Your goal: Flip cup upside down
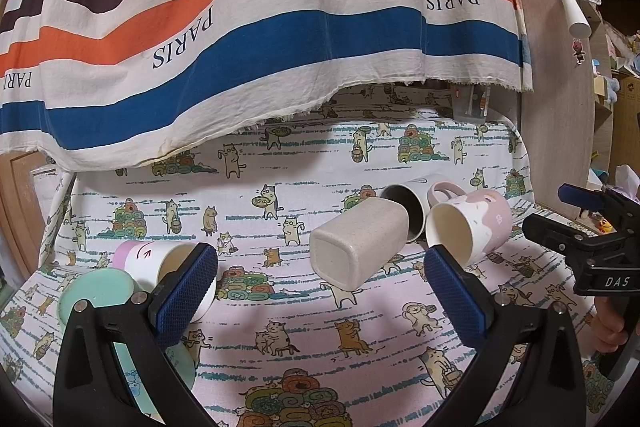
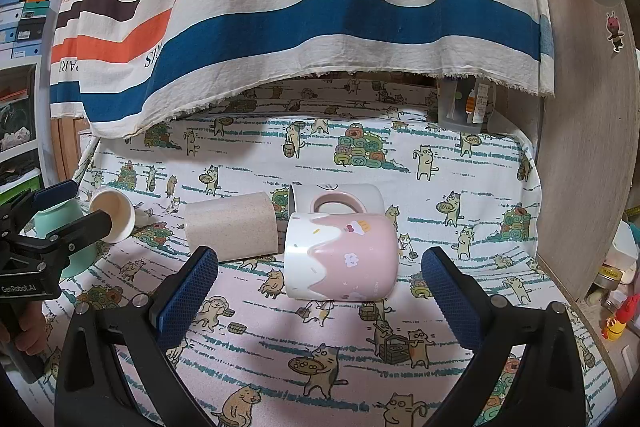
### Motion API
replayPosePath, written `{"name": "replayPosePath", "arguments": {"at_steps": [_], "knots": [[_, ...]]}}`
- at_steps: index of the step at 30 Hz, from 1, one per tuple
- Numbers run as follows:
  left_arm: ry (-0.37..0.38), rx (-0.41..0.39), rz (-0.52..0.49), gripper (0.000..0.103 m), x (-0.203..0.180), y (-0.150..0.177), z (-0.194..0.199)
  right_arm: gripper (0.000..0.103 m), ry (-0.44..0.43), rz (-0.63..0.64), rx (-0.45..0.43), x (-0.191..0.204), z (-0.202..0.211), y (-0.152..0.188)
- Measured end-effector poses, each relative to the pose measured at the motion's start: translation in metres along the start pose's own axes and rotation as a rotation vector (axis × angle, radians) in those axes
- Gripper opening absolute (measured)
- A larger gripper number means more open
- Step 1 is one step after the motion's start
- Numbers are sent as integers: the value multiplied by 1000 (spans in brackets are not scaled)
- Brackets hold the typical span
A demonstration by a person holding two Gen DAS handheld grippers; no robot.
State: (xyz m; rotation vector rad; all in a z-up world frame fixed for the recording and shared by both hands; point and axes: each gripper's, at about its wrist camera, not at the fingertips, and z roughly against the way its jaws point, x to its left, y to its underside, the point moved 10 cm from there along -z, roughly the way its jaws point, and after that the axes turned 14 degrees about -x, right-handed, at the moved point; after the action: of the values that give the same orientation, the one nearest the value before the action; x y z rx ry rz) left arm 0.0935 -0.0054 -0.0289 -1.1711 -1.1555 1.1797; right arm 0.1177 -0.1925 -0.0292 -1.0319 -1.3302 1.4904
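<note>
Left to right on the cat-print cloth: mint cup and white cup, both tipped; left gripper, jaws wide apart, empty. Beige cup on its side, grey mug behind. Pink mug on its side between right gripper fingers, jaws spread, untouched.

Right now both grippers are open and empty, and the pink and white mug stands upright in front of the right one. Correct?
Not quite. The pink and white mug lies on its side, handle up, as the right wrist view shows. The left gripper and right gripper are indeed open and empty.
</note>
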Motion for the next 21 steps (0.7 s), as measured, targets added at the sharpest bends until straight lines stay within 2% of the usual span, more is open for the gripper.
{"name": "replayPosePath", "arguments": {"at_steps": [21], "knots": [[-4,5,-4,103,4,2,-1,103,-7,12,-5,4,1,-1]]}}
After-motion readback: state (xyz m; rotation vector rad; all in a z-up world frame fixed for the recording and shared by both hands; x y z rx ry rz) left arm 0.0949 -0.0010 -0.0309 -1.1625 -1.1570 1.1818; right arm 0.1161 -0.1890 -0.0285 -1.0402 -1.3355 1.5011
